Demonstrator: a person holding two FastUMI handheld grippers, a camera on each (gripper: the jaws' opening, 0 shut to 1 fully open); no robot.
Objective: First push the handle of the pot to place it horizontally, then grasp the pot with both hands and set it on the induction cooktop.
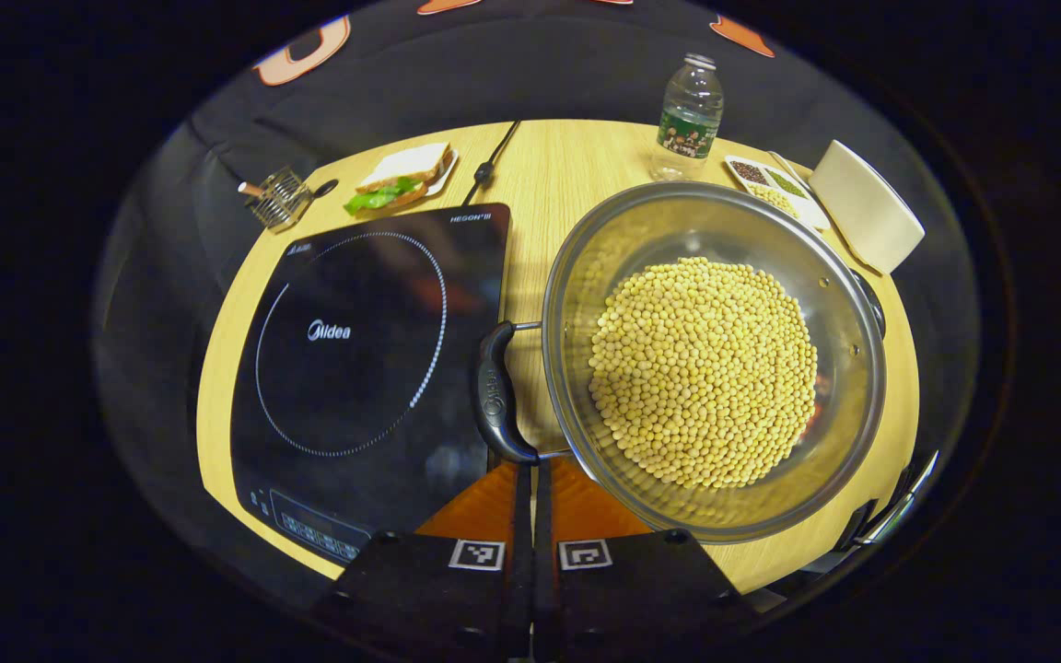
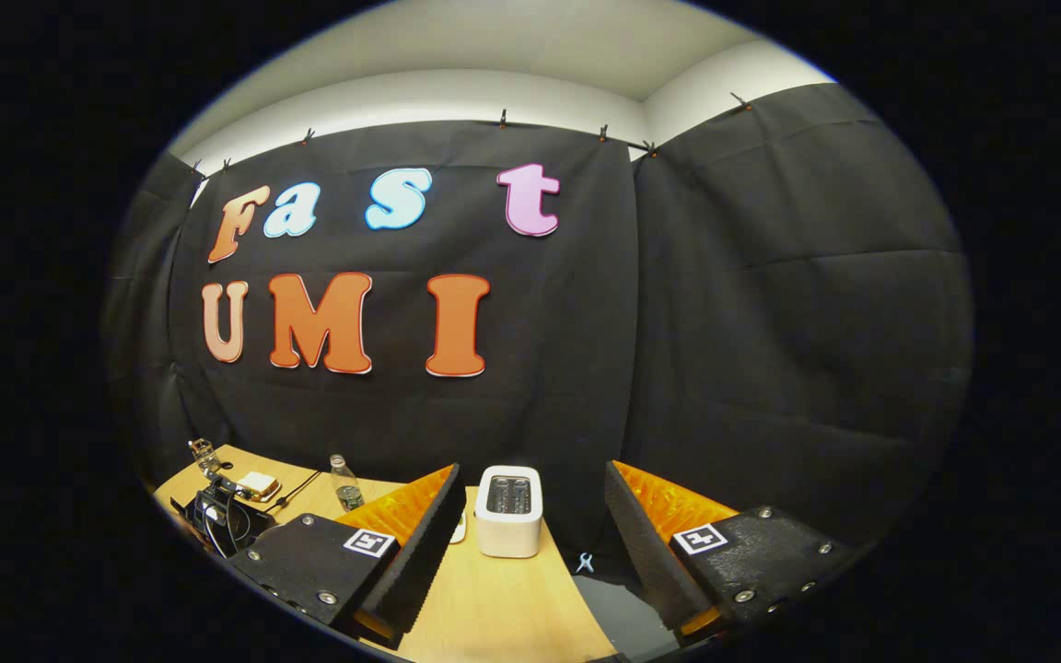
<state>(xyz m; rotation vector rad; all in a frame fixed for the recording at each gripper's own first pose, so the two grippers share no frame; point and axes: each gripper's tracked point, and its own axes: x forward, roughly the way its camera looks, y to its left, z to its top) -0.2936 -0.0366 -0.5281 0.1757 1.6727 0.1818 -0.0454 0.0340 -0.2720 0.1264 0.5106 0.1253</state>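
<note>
Steel pot (image 1: 715, 359), full of yellow beans (image 1: 704, 370), sits on wooden table (image 1: 549, 166) just right of black induction cooktop (image 1: 369, 368), not on it. Pot's near handle (image 1: 496, 394) lies between pot wall & cooktop edge. Left gripper (image 1: 531, 479) low in left gripper view, fingers pressed together w/ nothing between, tips just below the handle's near end; contact can't be judged. Behind pot: water bottle (image 1: 689, 115), spice tray (image 1: 770, 184), white container (image 1: 867, 204). Sandwich (image 1: 402, 175) & wire basket (image 1: 278, 197) beyond cooktop. Right gripper (image 2: 530, 520) raised, facing booth wall, fingers wide apart, holding nothing; white toaster (image 2: 509, 511) on table beyond them.
</note>
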